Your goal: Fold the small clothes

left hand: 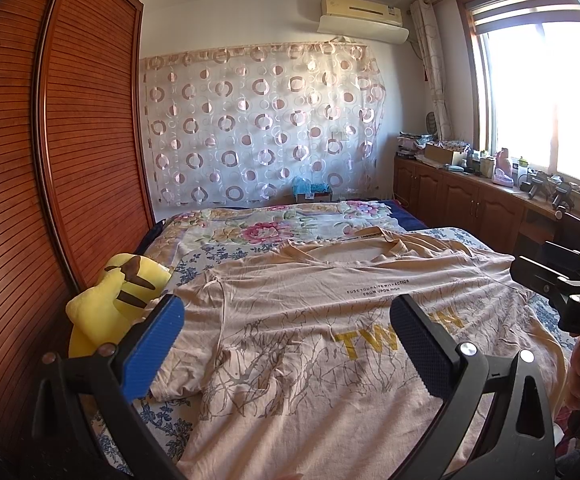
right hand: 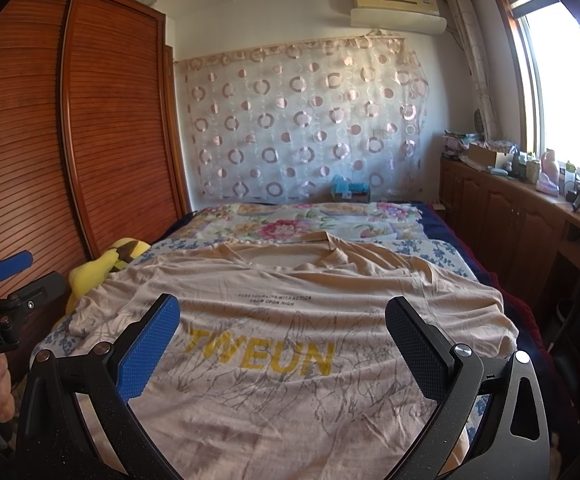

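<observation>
T-shirt [right hand: 281, 360], beige, printed with grey branch lines and the yellow word "TWEUN": lies spread front-up across the near half of the bed [right hand: 442, 256], collar toward the far end, hem toward the viewer, one sleeve rumpled at the side nearest the wardrobe. No fold is visible in the body; by the look of it the task stands at its start, with sleeves and sides all left to turn in. Wardrobe [left hand: 89, 128], slatted brown wood: stands along the bed's left side. Floral quilt [left hand: 257, 228]: on the bed beyond the shirt's collar. Low cabinet [right hand: 506, 208] under the window: well apart from the bed, on its right side, top crowded with small items. Yellow plush toy [left hand: 117, 300]: on the bed, wedged between the shirt's sleeve and the wardrobe. Left gripper [left hand: 285, 336]: jaws spread wide, holding nothing, poised over the shirt's wardrobe-side half. Right gripper [right hand: 281, 340]: jaws likewise wide and empty, poised over the printed chest.
</observation>
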`<action>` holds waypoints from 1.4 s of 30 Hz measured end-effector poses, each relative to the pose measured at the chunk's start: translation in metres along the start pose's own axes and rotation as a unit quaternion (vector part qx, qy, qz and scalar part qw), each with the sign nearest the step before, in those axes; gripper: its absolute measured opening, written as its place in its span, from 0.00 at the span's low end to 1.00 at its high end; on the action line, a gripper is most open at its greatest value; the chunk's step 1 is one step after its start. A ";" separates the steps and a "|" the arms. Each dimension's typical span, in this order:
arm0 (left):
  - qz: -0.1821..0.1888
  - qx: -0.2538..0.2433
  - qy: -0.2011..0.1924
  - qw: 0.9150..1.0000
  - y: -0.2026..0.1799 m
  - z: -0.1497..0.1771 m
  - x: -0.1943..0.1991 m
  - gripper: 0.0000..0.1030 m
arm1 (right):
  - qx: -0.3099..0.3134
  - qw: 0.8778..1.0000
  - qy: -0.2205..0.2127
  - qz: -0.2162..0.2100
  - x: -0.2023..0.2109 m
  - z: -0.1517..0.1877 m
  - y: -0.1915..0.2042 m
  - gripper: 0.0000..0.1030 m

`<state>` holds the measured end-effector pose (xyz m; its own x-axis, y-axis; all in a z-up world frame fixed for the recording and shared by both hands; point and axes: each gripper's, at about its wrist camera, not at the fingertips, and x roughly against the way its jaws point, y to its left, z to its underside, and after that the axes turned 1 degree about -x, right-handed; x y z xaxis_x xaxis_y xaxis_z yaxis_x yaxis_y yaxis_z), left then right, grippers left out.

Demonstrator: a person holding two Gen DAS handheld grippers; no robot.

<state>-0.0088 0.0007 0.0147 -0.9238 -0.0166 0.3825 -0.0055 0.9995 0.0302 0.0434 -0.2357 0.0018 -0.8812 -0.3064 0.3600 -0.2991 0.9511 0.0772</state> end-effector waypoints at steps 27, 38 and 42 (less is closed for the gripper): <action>0.029 0.022 0.092 0.995 0.058 0.040 -0.050 1.00 | 0.037 0.994 0.084 -0.066 -0.049 0.023 0.032 1.00; -0.002 0.035 0.126 0.991 0.136 0.045 -0.065 1.00 | 0.068 0.986 0.130 -0.083 -0.081 0.039 0.044 1.00; -0.002 0.041 0.136 0.990 0.158 0.044 -0.078 1.00 | 0.085 0.983 0.140 -0.086 -0.089 0.043 0.052 1.00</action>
<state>0.0456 0.1613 -0.0505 -0.7860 -0.0151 0.6181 -0.0496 0.9980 -0.0387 0.0908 -0.1610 -0.0667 -0.6840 -0.4173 0.5983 -0.5128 0.8584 0.0125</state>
